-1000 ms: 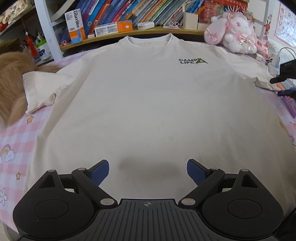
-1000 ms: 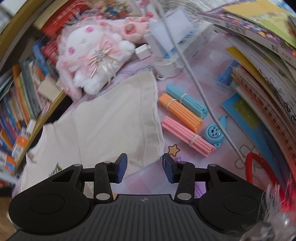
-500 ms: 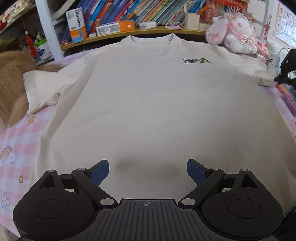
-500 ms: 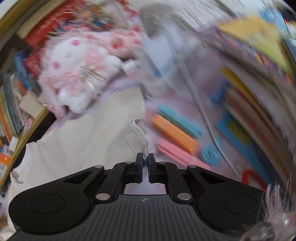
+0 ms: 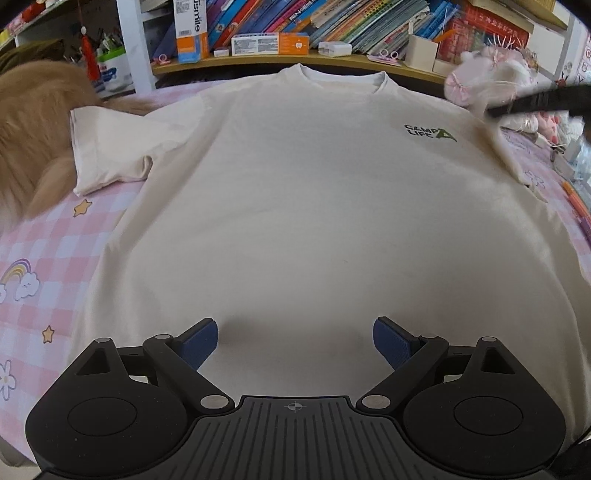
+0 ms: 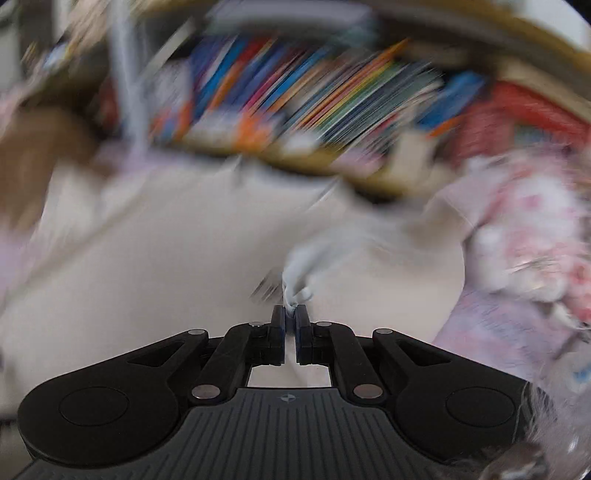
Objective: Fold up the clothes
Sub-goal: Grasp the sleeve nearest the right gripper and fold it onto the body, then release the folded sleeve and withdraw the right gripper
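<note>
A cream T-shirt (image 5: 295, 184) with a green chest logo (image 5: 428, 133) lies flat, face up, on the pink checked cover (image 5: 44, 258). My left gripper (image 5: 294, 341) hovers open over the shirt's lower hem, with nothing between its blue pads. My right gripper (image 6: 290, 314) pinches the edge of the shirt's right sleeve (image 6: 306, 266) at its tips; its jaws are opening slightly with the cloth still between them. In the left wrist view that gripper shows as a dark blur (image 5: 495, 110) lifting the sleeve above the shirt's right shoulder. The other sleeve (image 5: 110, 147) lies spread out.
A shelf of books and boxes (image 5: 295, 22) runs behind the collar. A pink plush toy (image 5: 491, 77) sits at the back right, also seen blurred (image 6: 524, 236). A tan furry mass (image 5: 29, 129) lies by the left sleeve. Pens (image 5: 576, 199) lie at the right edge.
My right gripper shut on the right sleeve's edge, rolled over and swung it up towards the shirt's middle. My left gripper drifted slightly and stayed open.
</note>
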`<state>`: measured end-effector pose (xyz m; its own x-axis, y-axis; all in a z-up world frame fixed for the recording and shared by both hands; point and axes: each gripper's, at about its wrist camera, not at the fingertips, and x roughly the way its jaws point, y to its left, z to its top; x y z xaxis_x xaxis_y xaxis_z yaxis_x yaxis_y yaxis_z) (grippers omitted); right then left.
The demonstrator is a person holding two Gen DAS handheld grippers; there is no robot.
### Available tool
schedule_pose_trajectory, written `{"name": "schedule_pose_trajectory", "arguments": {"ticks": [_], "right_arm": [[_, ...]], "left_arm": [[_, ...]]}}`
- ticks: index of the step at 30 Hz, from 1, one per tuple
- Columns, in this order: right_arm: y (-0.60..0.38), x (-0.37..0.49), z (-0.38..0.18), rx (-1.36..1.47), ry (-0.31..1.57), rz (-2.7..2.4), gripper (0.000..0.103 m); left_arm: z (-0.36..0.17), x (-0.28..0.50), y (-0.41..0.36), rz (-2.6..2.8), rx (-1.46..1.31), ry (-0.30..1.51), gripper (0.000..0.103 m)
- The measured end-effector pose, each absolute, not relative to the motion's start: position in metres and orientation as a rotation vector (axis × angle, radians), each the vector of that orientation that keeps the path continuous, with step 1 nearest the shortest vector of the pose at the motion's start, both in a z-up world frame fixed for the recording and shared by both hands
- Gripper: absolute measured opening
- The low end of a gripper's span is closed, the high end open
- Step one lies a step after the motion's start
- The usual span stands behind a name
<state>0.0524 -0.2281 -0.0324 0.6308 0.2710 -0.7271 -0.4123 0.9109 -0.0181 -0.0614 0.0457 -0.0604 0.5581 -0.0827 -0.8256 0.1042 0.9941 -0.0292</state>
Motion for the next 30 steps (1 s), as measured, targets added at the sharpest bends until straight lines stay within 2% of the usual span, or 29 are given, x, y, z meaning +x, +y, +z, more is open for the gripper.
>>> {"name": "schedule_pose_trajectory", "arguments": {"ticks": [1,2,3,9,14,17,20,30], "right_arm": [[-0.223,0.05,-0.042,-0.203,0.838,0.408,0.017],[-0.221,0.048,-0.05,-0.194,0.874,0.412,0.031],[-0.223,0.047,-0.055,-0.163,0.901,0.42,0.039],[-0.245,0.047,-0.047,-0.022,0.912,0.404,0.045],[-0.236,0.058,-0.039,-0.008,0.883,0.394,0.045],[-0.222,0.063,-0.049,0.001,0.897,0.406,0.045],[-0.215,0.071,-0.072,0.008,0.991,0.36,0.045],[-0.259,-0.008,-0.058,0.071,0.984,0.19,0.047]], "left_arm": [[-0.061,-0.061,0.046,-0.112,0.026,0.973,0.093],[-0.061,-0.062,0.047,-0.114,0.028,0.974,0.093],[-0.061,-0.062,0.048,-0.115,0.03,0.975,0.093],[-0.065,-0.06,0.054,-0.109,0.019,0.982,0.093],[-0.065,-0.058,0.054,-0.118,0.022,0.976,0.093],[-0.065,-0.058,0.053,-0.126,0.031,0.974,0.093],[-0.064,-0.059,0.053,-0.126,0.038,0.969,0.093],[-0.056,-0.055,0.067,-0.119,-0.003,0.935,0.093]]}}
